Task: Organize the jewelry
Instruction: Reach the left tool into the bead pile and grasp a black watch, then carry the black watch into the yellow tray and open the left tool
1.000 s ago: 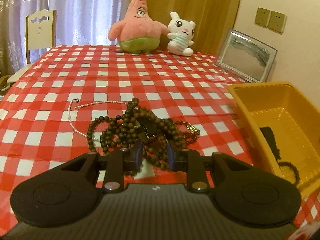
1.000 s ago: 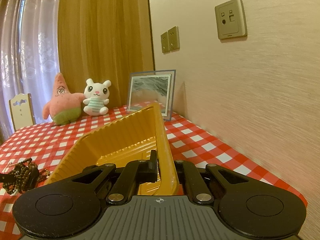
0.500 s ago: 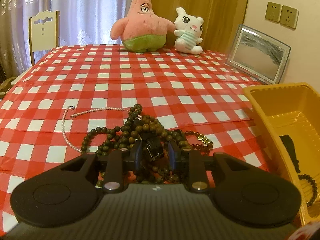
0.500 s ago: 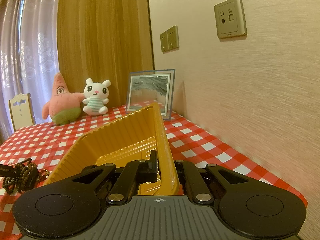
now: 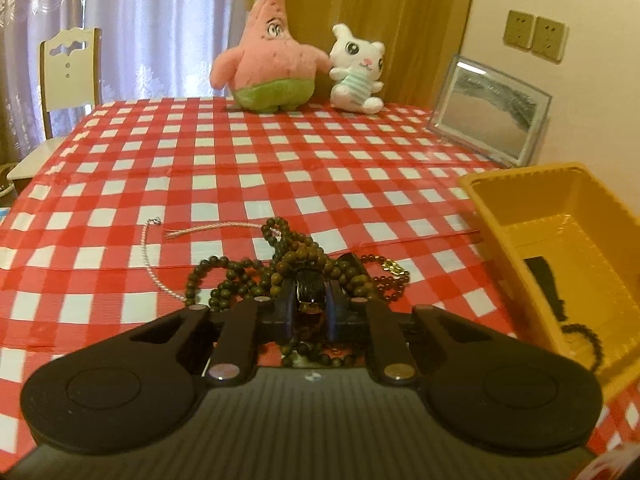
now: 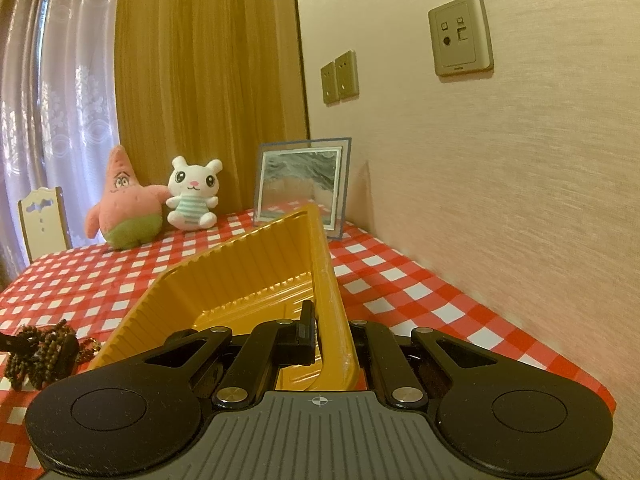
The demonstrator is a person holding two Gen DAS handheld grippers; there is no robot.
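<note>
A tangle of brown wooden beads (image 5: 304, 256) lies on the red-checked tablecloth (image 5: 280, 176), with a thin pearl chain (image 5: 150, 256) to its left. My left gripper (image 5: 310, 300) sits in the tangle. Its jaws are closing, and the pads press a dark glossy piece (image 5: 309, 286) with beads draped around it. The right wrist view shows the same bead tangle (image 6: 40, 348) at the far left. My right gripper (image 6: 328, 336) is shut on the near wall of the yellow tray (image 6: 248, 280), which is tilted. The tray (image 5: 520, 208) holds a black strap (image 5: 546, 280) and a dark bead bracelet (image 5: 588, 340).
A pink star plush (image 5: 272, 64) and a white bunny plush (image 5: 358, 76) sit at the table's far edge. A framed picture (image 5: 492, 120) leans against the wall at right. A white chair (image 5: 68, 68) stands at the far left. The wall (image 6: 520, 200) runs close beside the tray.
The left jaws have narrowed onto the dark piece in the bead tangle, and the beads have bunched up around the fingers. The right gripper and the tray have not moved.
</note>
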